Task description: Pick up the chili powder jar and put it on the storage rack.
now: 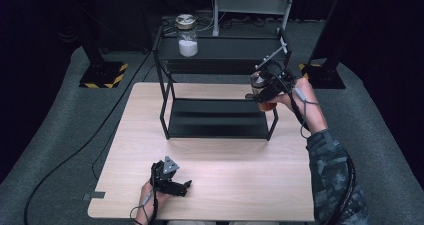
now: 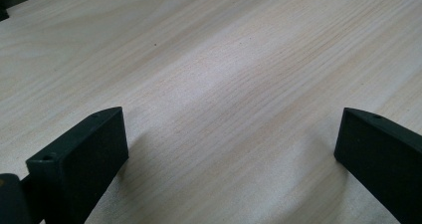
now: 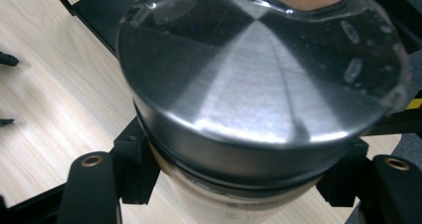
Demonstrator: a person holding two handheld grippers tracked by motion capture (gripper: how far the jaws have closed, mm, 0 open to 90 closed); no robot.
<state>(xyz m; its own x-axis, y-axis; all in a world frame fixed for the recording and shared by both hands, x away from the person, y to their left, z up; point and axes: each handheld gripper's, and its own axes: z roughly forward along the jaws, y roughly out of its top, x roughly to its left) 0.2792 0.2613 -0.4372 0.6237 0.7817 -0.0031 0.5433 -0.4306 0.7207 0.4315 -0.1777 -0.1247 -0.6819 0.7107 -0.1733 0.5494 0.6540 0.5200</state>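
Observation:
My right gripper (image 1: 264, 92) is shut on a glass jar (image 1: 261, 92) with a brushed metal lid (image 3: 259, 79) and brown contents. It holds the jar in the air at the right end of the black two-tier shelf (image 1: 220, 125), between the tiers. In the right gripper view my two jaws clamp the jar just below the lid. A second jar (image 1: 187, 35) with white powder stands on the shelf's top tier at the left. My left gripper (image 1: 186, 185) rests near the table's front edge, open, with bare wood (image 2: 224, 99) between its jaws.
The wooden table (image 1: 215, 185) sits on grey carpet. Black stands with yellow-striped bases (image 1: 102, 76) flank the shelf at the back. A metal frame (image 1: 250, 7) stands behind it. A black cable (image 1: 80, 150) runs across the floor at the left.

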